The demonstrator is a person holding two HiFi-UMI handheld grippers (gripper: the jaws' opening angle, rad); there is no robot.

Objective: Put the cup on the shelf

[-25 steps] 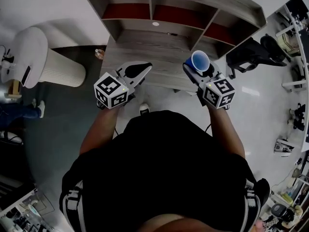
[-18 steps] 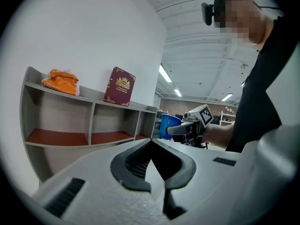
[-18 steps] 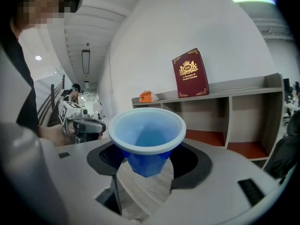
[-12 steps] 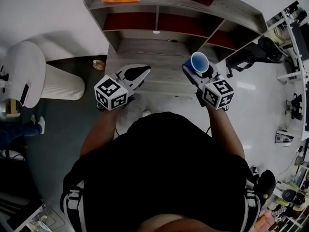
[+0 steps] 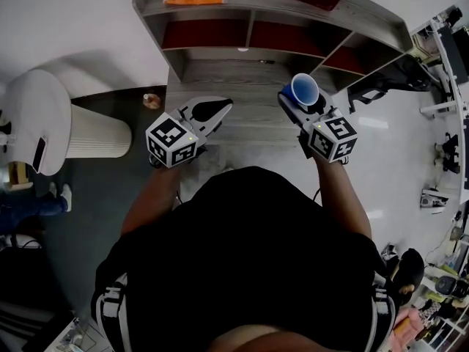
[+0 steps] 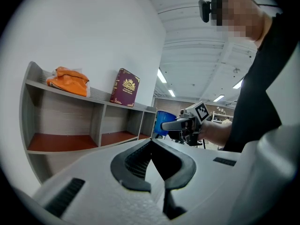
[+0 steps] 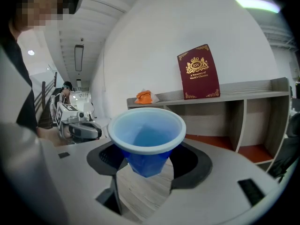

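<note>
The cup (image 7: 146, 137) is blue with a paler inside, and it sits upright in my right claw (image 7: 149, 165), with its open mouth turned up. The two dark pads (image 7: 190, 163) of this claw pinch the lower part of its body, one on each side, and the rim stands wider than the pads above them. Under the cup, through the gap of the claw, I see the grey wood grain of the bench (image 5: 220, 75). I cannot tell how far the cup is from that surface.

Ahead of the right claw and higher than it stands the shelf (image 7: 243, 90), grey, with reddish-brown floors in its compartments. The cup is not in any of them; it is in front of the shelf, over the bench. On the top board, ahead of the claw and a bit to its right, a dark red book (image 7: 198, 72) with gold print stands upright against the white wall. On the same board, more to the left, lies an orange bundle (image 7: 146, 97).

To the left of the right claw, at about the same height, I hold my left claw (image 6: 151, 143). Its jaws are pressed together at the tips and nothing is between them. It also points toward the shelf, and it is apart from the cup.
</note>
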